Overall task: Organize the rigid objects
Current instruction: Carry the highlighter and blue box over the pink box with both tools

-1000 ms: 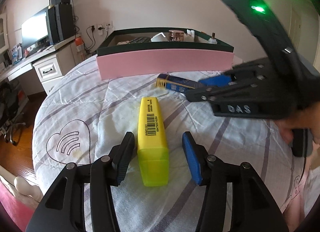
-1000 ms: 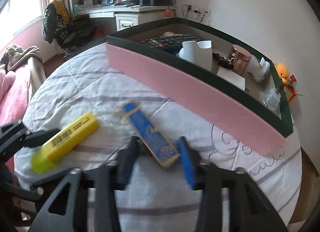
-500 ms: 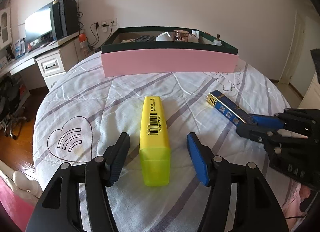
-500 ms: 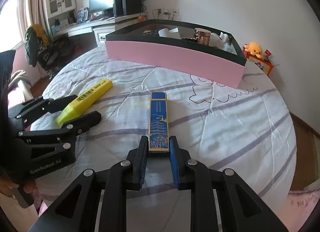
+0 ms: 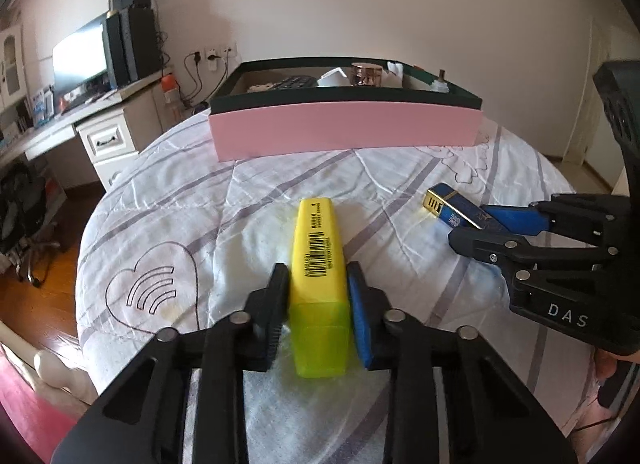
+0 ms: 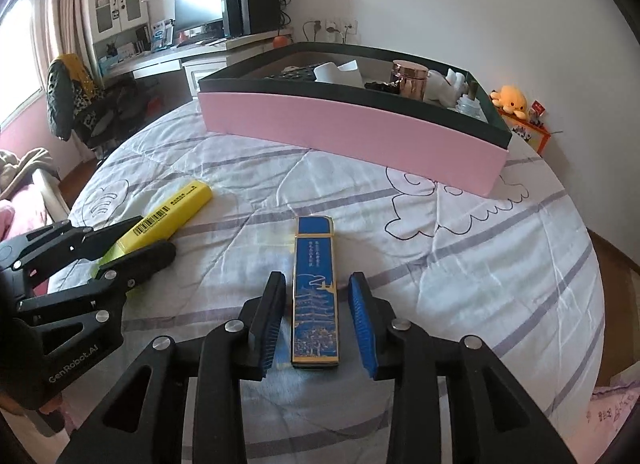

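Left wrist view: pinching the yellow highlighter (image 5: 318, 248) near its translucent cap end with the left gripper (image 5: 317, 270), pads pressing flat on both long sides, probably gripping low down so the long body is lying in line with the fingers for a lift toward the pink tray (image 5: 344, 132) at the top centre of the frame. Lying lengthwise on the quilted bedspread (image 5: 200, 204), lower centre.

Right wrist view: straddling the blue box (image 6: 315, 316) with the right gripper (image 6: 317, 280), jaws opening, gaps showing on either side, touching nothing; box resting flat at the lower centre, pointing toward the tray. Judging by the alignment, either letting go or resetting for a squarer hold.

Counting: two grippers, one highlighter, one blue box, one tray. Already sitting inside the tray: a dark calculator (image 6: 296, 71), a copper jar (image 6: 409, 74), some white pieces too crowded for counting.
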Available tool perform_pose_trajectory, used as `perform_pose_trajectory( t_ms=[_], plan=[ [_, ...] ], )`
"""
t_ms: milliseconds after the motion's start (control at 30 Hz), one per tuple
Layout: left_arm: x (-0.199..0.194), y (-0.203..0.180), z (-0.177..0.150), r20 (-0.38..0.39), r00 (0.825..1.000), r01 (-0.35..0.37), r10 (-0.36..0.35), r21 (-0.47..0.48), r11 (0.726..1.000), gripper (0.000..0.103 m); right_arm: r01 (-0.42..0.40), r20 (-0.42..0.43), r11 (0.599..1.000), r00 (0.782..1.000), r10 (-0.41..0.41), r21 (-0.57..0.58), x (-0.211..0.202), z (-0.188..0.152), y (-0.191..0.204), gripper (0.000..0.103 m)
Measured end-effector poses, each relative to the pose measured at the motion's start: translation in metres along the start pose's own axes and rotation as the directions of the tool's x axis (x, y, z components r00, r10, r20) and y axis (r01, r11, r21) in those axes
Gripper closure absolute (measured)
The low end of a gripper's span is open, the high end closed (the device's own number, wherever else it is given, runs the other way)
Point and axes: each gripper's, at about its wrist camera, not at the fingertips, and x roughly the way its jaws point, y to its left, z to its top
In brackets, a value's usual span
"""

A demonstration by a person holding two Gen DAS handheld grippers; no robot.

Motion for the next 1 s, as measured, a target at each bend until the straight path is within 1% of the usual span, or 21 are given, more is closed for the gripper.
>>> perform_pose_trajectory(
  t_ms=[33, 167, 333, 433, 533, 700, 767, 1000],
  plan=[
    [0.0, -0.001, 0.0, -0.001, 1.0, -0.007, 0.007, 0.011, 1.0, 0.076, 0.004, 0.005, 1.0, 1.0, -0.004, -0.013, -0.001, 0.0, 0.002, 0.082],
    [-0.002, -0.001, 0.002, -0.003, 1.0, -0.007, 0.007, 0.021, 1.0, 0.076, 0.035, 0.015, 0.999, 0.999, -0.034, -0.035, -0.003, -0.001, 0.008, 0.082],
    [-0.005, -0.001, 0.004, -0.001, 1.0, -0.017, 0.017, 0.035, 0.999, 0.076, 0.006, 0.022, 1.0, 1.0, -0.006, 0.011, -0.007, -0.001, -0.001, 0.082],
    [-0.008, -0.002, 0.007, 0.006, 1.0, -0.027, 0.027, 0.043, 0.999, 0.076, 0.005, 0.026, 1.0, 1.0, -0.006, 0.022, -0.009, -0.001, -0.003, 0.082],
    [-0.014, -0.004, 0.011, 0.021, 1.0, -0.015, 0.014, 0.053, 0.999, 0.076, -0.011, 0.037, 0.999, 0.999, 0.01, 0.038, -0.012, 0.001, -0.004, 0.082],
    [-0.02, -0.01, 0.024, 0.046, 0.999, -0.017, 0.013, 0.082, 0.996, 0.076, -0.009, 0.054, 0.999, 0.999, 0.006, 0.045, -0.019, 0.007, -0.006, 0.082],
    [-0.024, -0.013, 0.031, 0.058, 0.998, -0.007, 0.002, 0.091, 0.996, 0.076, -0.002, 0.069, 0.999, 0.998, -0.001, 0.048, -0.023, 0.01, -0.007, 0.082],
    [-0.035, -0.023, 0.055, 0.108, 0.994, -0.014, -0.001, 0.137, 0.99, 0.076, 0.015, 0.105, 0.999, 0.994, -0.019, 0.043, -0.036, 0.026, -0.014, 0.082]
  ],
)
